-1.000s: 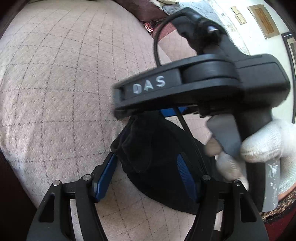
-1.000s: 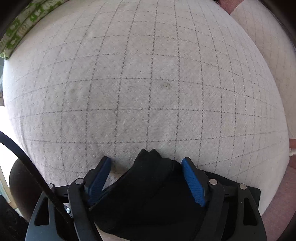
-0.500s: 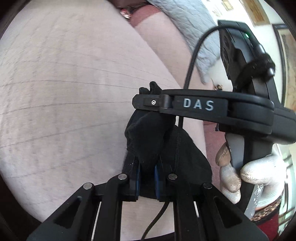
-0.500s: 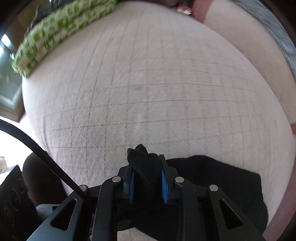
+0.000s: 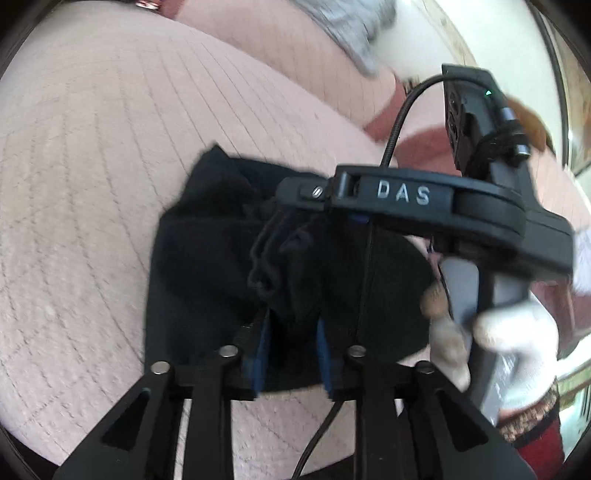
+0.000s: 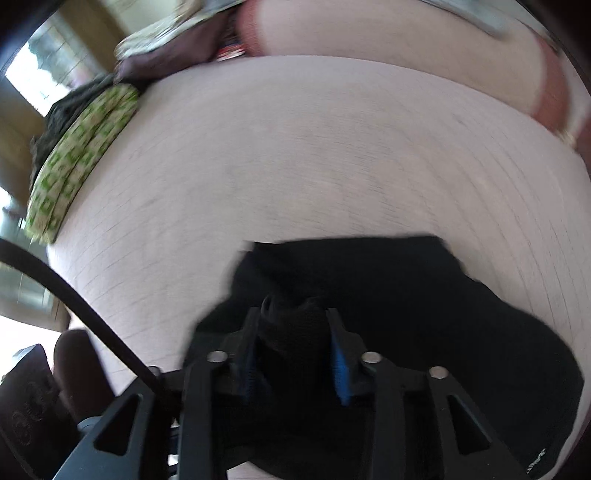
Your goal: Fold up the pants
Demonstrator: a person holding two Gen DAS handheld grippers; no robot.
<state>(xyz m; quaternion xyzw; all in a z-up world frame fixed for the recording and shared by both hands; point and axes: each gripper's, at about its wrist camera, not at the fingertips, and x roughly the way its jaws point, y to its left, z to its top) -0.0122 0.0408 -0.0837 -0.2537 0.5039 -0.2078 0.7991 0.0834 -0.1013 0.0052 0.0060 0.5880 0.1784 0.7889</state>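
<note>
Black pants [image 5: 207, 258] lie bunched on a beige quilted bed cover [image 5: 92, 147]. My left gripper [image 5: 291, 347] has a thick fold of the black fabric filling the gap between its blue pads, and its jaws are opening. The right gripper [image 5: 306, 195] crosses this view from the right, held by a white-gloved hand [image 5: 517, 343], its tip over the pants. In the right wrist view the right gripper [image 6: 293, 354] also has a wad of the pants [image 6: 424, 314] between its blue pads while its jaws are opening. The picture is blurred by motion.
The bed cover [image 6: 295, 166] stretches wide beyond the pants. A green-patterned folded cloth [image 6: 74, 166] lies at its far left edge. A grey cloth [image 5: 343, 33] sits at the back right. A black cable [image 6: 74, 302] hangs at the lower left.
Both grippers went from wide open around the fabric to closed on it, then swept across the bed with it. The gaps between the pads are now a little wider than half a second ago.
</note>
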